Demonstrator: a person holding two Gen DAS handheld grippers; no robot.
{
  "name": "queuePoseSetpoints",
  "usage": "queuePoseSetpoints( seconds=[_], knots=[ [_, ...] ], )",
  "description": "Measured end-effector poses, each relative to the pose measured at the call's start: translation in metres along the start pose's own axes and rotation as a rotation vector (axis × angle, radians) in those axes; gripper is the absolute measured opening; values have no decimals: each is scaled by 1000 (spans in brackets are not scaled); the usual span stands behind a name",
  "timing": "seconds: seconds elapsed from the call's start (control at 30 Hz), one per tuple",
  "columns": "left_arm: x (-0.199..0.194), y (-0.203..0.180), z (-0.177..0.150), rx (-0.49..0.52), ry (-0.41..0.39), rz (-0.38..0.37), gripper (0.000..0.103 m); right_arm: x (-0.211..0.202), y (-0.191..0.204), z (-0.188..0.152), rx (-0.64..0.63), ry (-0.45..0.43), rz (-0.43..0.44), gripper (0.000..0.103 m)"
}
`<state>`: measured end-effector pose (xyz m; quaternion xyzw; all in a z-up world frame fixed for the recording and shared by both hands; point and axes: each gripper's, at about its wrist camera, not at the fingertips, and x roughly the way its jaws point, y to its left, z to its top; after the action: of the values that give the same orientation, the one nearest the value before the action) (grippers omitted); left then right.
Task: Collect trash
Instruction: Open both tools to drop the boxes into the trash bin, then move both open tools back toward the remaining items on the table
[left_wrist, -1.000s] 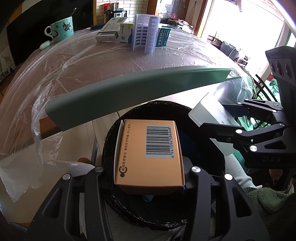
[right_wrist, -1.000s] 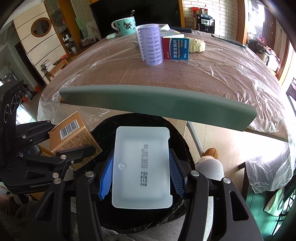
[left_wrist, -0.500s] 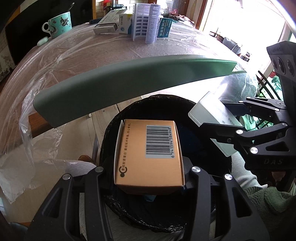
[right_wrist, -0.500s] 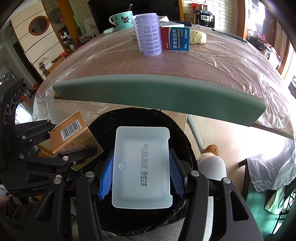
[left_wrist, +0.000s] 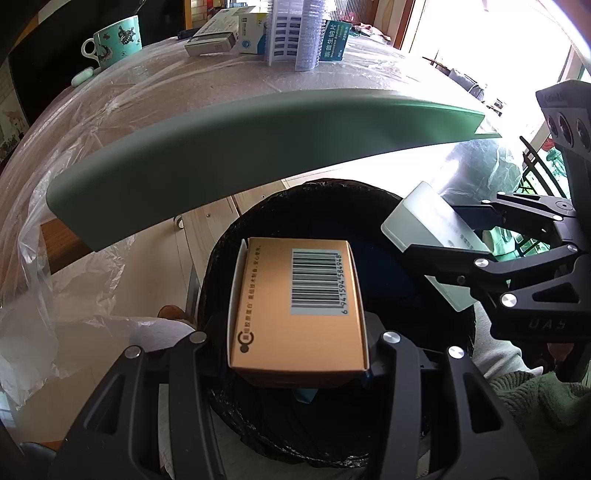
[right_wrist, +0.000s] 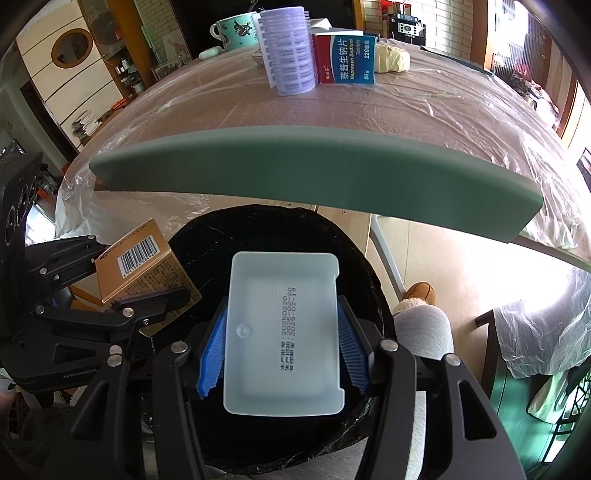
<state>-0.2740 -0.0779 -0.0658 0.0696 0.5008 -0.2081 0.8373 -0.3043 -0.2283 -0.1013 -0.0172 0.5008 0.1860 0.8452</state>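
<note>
Holding both pieces over the black-lined bin (left_wrist: 280, 229): left gripper (left_wrist: 299, 339) clamps orange barcode box (left_wrist: 299, 302), right gripper (right_wrist: 282, 343) clamps frosted plastic tray (right_wrist: 282, 332). Neither dropped yet; med boxes (right_wrist: 345, 59) etc. on table (right_wrist: 424, 110) prob. left.

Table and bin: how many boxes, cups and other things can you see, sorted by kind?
Boxes held over the black bin: 2, orange box, frosted plastic box
Medicine boxes on the table: 3, red and blue, white and blue, long white
Cups: 1, teal mug
Ribbed purple rolls: 1
Bins: 1
Total: 8
</note>
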Motion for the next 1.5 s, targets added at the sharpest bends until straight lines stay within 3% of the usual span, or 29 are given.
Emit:
queuePoseSetpoints(
  seconds=[0.97,1.07,1.1,1.13,1.2,1.43,1.5],
  knots=[
    [22,2,-1,2,41,20,49,17,-7,-7,13,45,-36,54],
    [20,5,-1,-8,26,-1,65,18,-7,-9,9,46,-41,55],
    [18,6,-1,-14,14,-4,73,17,-7,-9,10,42,-44,57],
    [17,7,-1,-17,8,-7,74,16,-7,-10,11,38,-45,61],
    [14,8,0,-19,3,-10,74,9,-9,-10,19,12,-49,71],
    [-26,5,3,-13,-67,-28,74,-46,-17,0,-10,-131,-64,71],
    [-45,2,8,3,-110,-47,74,-67,-20,3,-14,-191,-65,77]
  ],
)
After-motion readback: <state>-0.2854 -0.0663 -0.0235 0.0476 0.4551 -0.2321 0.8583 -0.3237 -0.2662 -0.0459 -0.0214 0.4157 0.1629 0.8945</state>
